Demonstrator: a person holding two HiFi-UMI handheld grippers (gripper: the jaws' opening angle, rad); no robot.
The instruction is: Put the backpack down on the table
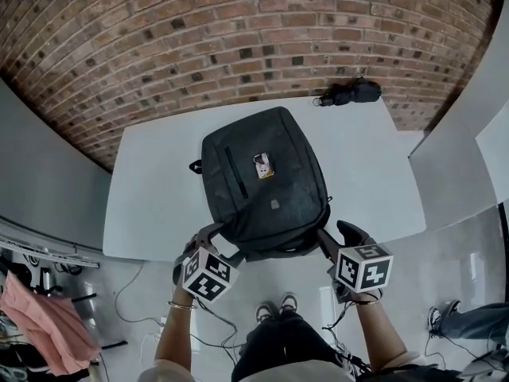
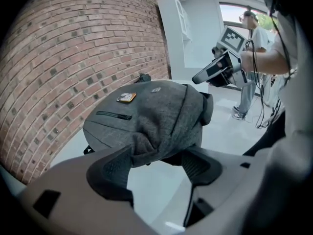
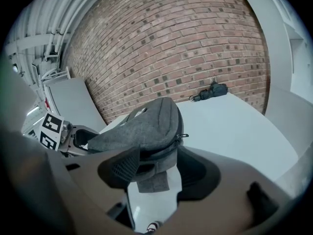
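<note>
The white surface (image 1: 151, 189) is carrying the backpack (image 1: 262, 185), which is lying flat with its near end at the front edge. The put-down is finishing, and next both tools need to let go and back away. The left gripper (image 2: 156, 163) is standing wide, its fingers (image 2: 110, 173) loosely flanking a bottom corner. The right gripper (image 3: 156, 168) is seemingly pinching the backpack's bottom edge.

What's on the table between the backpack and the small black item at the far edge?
Nothing: bare white table separates the backpack and the black item, clearest in the head view.
</note>
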